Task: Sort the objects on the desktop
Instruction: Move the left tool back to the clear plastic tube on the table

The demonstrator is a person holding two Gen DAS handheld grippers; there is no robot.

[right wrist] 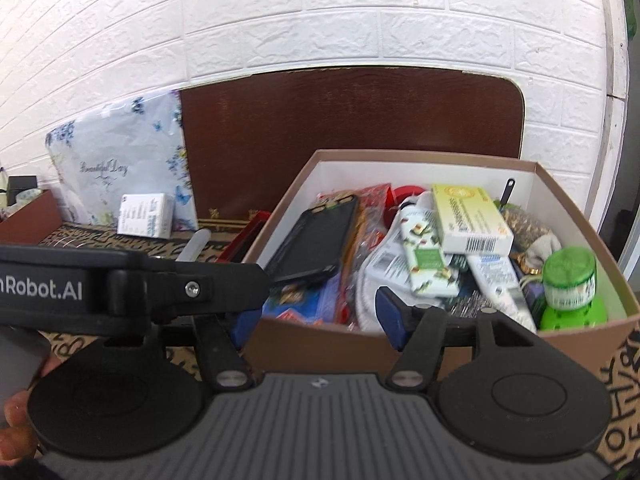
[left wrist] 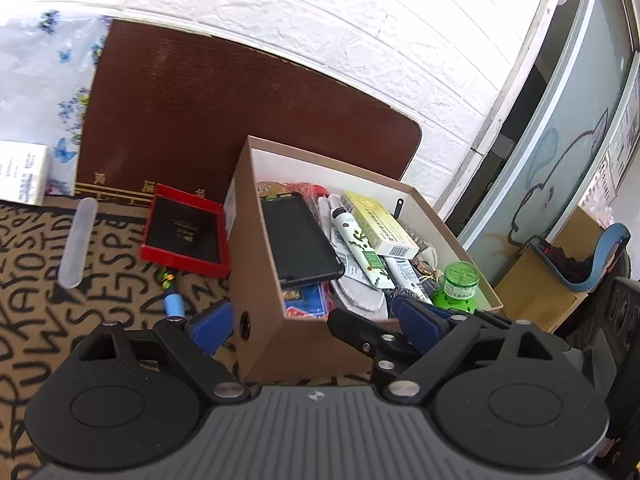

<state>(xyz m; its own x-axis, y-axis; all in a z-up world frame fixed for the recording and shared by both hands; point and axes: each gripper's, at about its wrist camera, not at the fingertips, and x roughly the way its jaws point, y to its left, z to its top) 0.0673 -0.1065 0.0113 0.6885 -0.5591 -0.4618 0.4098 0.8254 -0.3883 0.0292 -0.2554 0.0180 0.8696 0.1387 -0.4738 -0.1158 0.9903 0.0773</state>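
Crowded cardboard box (right wrist: 580, 344), black phone case (right wrist: 316, 240), seemingly tilted

Surface: tablecloth (left wrist: 36, 320), tan with black lettering. Landmark: open cardboard box (left wrist: 280, 344), resting directly on cloth. Left of box, touching its wall: red tray (left wrist: 186, 230), dark inside. Further left: frosted plastic tube (left wrist: 77, 244), lying flat. In front of tray, near box corner: small blue-capped item (left wrist: 173, 300). Far left, behind: white carton (left wrist: 22, 176). Behind box: dark wooden board (left wrist: 224, 108) against wall.

cardboard box (right wrist: 400, 344): open, crammed | black phone (right wrist: 312, 240): tilted inside | green bottle (right wrist: 570, 292): upright, corner
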